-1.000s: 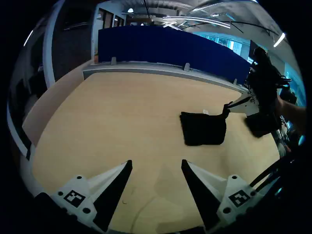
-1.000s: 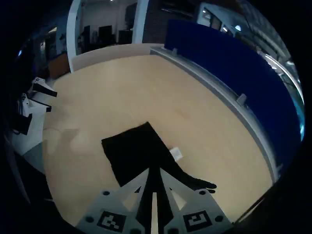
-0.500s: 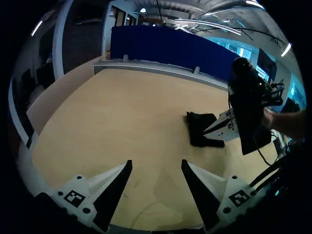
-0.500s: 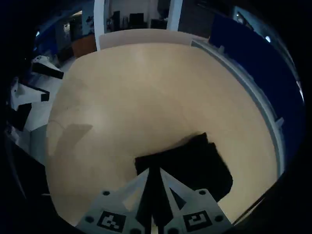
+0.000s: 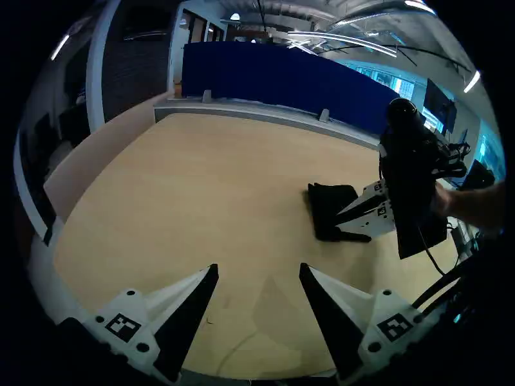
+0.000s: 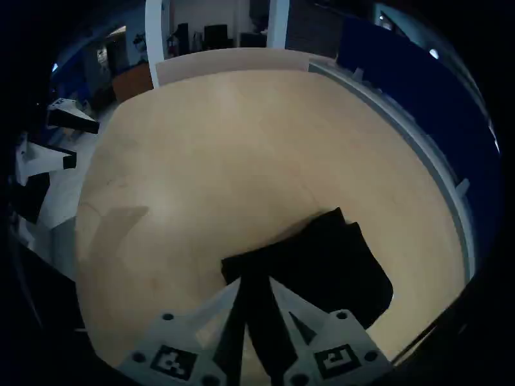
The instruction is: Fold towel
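Currently the right gripper touches the folded black towel.

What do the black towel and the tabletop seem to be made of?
The towel looks like soft matte black cloth: limp, rounded folds, no shine. The tabletop looks like pale wood-look laminate or veneer, smooth with a soft sheen; which one is unclear.

Towel now folded over; right tool slightly wider.
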The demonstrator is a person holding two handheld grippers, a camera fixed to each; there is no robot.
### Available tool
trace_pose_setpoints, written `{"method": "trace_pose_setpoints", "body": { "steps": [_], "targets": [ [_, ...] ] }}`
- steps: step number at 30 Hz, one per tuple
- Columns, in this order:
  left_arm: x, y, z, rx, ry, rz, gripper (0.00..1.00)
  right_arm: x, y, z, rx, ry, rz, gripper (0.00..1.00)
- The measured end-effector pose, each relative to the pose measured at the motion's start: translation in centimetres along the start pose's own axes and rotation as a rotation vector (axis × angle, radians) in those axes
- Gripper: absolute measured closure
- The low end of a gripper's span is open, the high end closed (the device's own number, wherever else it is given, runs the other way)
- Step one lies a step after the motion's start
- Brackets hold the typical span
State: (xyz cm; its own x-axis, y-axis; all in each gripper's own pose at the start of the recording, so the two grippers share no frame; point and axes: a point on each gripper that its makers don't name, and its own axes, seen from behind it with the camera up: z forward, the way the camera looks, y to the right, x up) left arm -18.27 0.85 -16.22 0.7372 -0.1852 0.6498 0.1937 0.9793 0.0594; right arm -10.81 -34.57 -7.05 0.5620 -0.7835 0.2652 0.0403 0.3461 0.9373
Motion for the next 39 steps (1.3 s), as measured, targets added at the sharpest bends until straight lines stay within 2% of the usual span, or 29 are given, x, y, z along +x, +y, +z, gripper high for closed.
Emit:
{"method": "trace_pose_setpoints", "body": {
  "steps": [3, 4, 15, 30, 39],
  "targets": [
    [0.0, 0.1, 0.0, -0.001, -0.001, 0.004, 0.07, 0.0, 0.2, -0.4, -0.007, 0.009, 0.008, 0.37],
    [0.0, 0.1, 0.0, -0.001, -0.001, 0.004, 0.07, 0.0, 0.2, -0.5, -0.010, 0.012, 0.011, 0.34],
    [0.0, 0.4, 0.1, -0.008, -0.001, 0.001, 0.06, -0.8, 0.8, -2.0, -0.030, 0.024, 0.050, 0.32],
    [0.3, 1.0, 0.5, -0.023, -0.003, 0.018, 0.06, -7.3, 1.8, -5.2, -0.082, -0.019, 0.179, 0.32],
    [0.5, 1.6, 0.8, -0.032, -0.003, 0.026, 0.07, -8.9, 2.0, -5.6, -0.100, -0.031, 0.201, 0.32]
  ]
}}
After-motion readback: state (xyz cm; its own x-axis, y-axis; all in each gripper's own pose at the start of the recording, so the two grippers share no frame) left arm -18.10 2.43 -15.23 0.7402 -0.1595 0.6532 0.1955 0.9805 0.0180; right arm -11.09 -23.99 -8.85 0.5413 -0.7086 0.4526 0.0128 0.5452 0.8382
